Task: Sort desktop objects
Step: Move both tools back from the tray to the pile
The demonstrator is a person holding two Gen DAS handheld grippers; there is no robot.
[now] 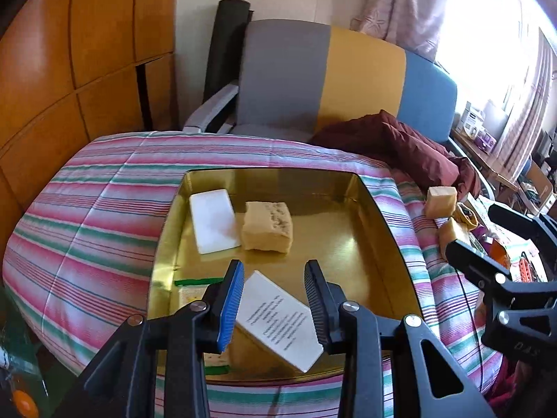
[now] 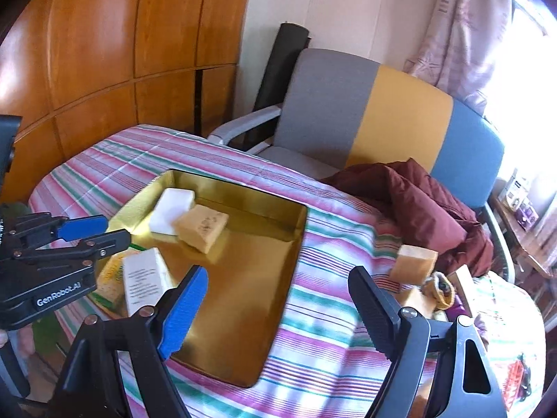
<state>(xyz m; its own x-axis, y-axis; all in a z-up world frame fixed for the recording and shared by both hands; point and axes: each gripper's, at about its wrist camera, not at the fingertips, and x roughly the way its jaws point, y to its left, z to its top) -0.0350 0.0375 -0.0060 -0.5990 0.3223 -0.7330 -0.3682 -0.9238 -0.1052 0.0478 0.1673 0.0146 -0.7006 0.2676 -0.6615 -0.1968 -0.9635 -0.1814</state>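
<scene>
Left gripper [image 1: 273, 299]: jaws apart around tilted white printed soap box [image 1: 282, 320] over gold rectangular metal tray [image 1: 348, 244]; right gripper [image 2: 282, 303] spread, empty; risk: my box tips onto green-edged packet [image 1: 195, 291] beneath.

A shallow gold tray [image 1: 390, 230] lies flat on the striped bedcover. At its far end a plain white bar [image 1: 214, 221] lies flat, and a rough tan block [image 1: 267, 227] sits just beside it, touching or nearly so. At the tray's near end a white box with printed text [image 1: 280, 320] is tilted, leaning on a yellow, green-edged pack [image 2: 113, 275] that lies under it. Outside the tray, on the bedcover, an orange-tan block [image 2: 414, 264] stands near the maroon cloth; a second tan block [image 1: 452, 231] lies close to it, beside a small yellow pouch [image 2: 441, 287].
</scene>
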